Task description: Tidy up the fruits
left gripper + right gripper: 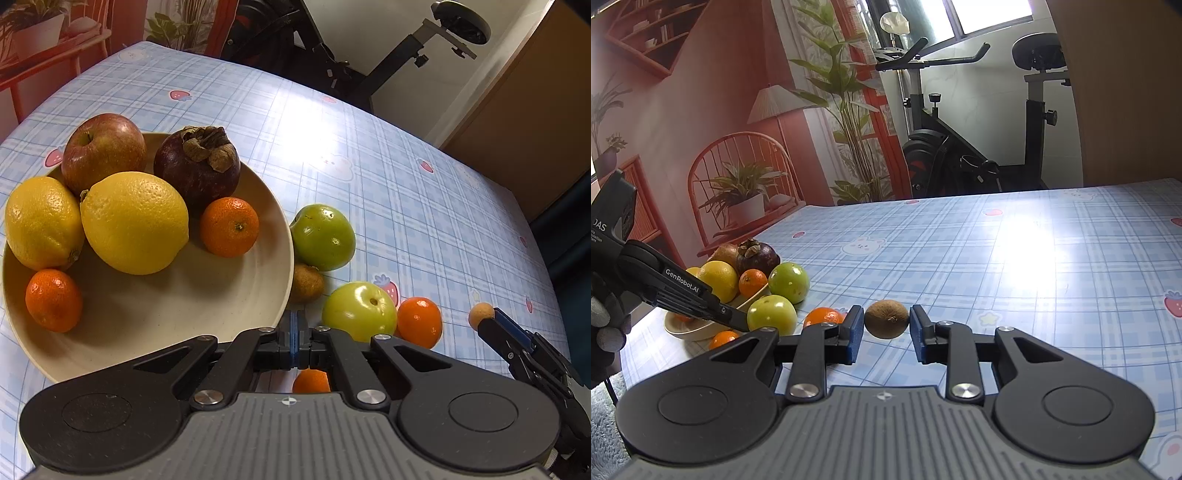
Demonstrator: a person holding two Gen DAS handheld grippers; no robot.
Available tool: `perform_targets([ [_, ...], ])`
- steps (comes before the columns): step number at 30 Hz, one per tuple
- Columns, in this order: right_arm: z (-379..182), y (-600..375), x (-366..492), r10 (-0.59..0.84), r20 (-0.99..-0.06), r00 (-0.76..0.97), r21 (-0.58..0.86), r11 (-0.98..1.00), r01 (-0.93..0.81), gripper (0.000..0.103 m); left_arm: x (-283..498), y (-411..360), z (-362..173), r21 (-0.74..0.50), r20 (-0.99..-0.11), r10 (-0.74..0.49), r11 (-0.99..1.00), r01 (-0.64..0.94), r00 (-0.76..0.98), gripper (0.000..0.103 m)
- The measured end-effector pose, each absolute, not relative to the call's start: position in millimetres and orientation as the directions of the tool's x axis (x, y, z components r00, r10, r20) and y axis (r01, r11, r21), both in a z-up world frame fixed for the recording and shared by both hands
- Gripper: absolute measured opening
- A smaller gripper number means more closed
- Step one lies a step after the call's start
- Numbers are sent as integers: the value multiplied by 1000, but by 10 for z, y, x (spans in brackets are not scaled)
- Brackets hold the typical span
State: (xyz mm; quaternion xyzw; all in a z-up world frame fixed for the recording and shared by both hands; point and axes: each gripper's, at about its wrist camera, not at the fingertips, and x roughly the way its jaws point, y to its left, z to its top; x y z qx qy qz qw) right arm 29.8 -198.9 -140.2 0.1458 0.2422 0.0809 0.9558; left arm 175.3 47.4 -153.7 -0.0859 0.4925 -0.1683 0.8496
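A beige plate (192, 295) holds a red apple (103, 151), a mangosteen (197, 168), two lemons (135, 221) and two tangerines (229, 227). My left gripper (293, 332) is shut and empty at the plate's near rim. On the cloth beside the plate lie two green apples (360, 310), a kiwi (306, 282) and tangerines (419, 321). My right gripper (886, 332) is open, its pads on either side of a small brown kiwi-like fruit (886, 318) without touching it. That fruit shows at the right gripper's tip in the left wrist view (481, 314).
The table has a blue plaid cloth (1015, 266) with strawberry prints. One tangerine (311, 381) lies under my left gripper. An exercise bike (960, 147) stands beyond the far edge. A wooden panel (1126, 92) is at the right.
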Motion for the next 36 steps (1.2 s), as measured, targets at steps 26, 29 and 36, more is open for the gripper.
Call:
perform_targets([
  [26, -1424, -1977, 301, 232, -436, 869, 328, 941, -87, 30, 2365, 251, -1510, -398, -782, -403, 910, 116, 475, 18],
  [29, -1434, -1982, 303, 236, -437, 868, 332, 939, -89, 30, 2441, 206, -1422, -377, -771, -395, 915, 143, 500, 26],
  [36, -1445, -2002, 310, 242, -437, 866, 339, 937, -90, 30, 2685, 127, -1366, -316, -800, -373, 928, 199, 469, 26],
])
